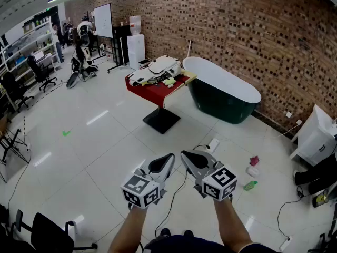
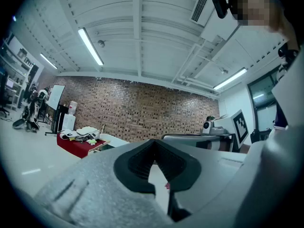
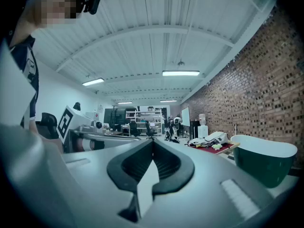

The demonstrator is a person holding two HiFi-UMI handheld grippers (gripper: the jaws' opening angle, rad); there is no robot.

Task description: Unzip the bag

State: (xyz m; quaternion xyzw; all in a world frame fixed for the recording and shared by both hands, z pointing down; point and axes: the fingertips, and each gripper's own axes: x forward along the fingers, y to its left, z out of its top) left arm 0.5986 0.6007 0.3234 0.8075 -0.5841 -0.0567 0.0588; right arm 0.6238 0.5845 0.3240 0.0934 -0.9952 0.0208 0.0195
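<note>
- The left gripper (image 1: 164, 164), grey plastic with black ribbed pads (image 2: 135, 163) and a square-marker cube, has its jaws pressed fully together with nothing between them.
- The right gripper (image 1: 190, 161), of the same grey make with black ribbed pads (image 3: 168, 164), is likewise closed tip to tip and holds nothing.
- Both are held side by side at the near middle of the scene. Their tips lean toward each other, close but apart, and touch no object.
- Below them lies the glossy white tiled floor (image 1: 105, 157), with a thin black cable (image 1: 176, 194) running across it.
- To the near right, a small pink object (image 1: 254, 161) and a small green object (image 1: 250, 185) lie on the floor.
- The white soft bag (image 1: 162, 66) lies on the red-covered table (image 1: 158, 94) far ahead, well apart from both grippers; its zip is too small to make out.
- Just right of the table stands a dark green bathtub with a white inside (image 1: 218, 101), along the red brick wall (image 1: 237, 25).
</note>
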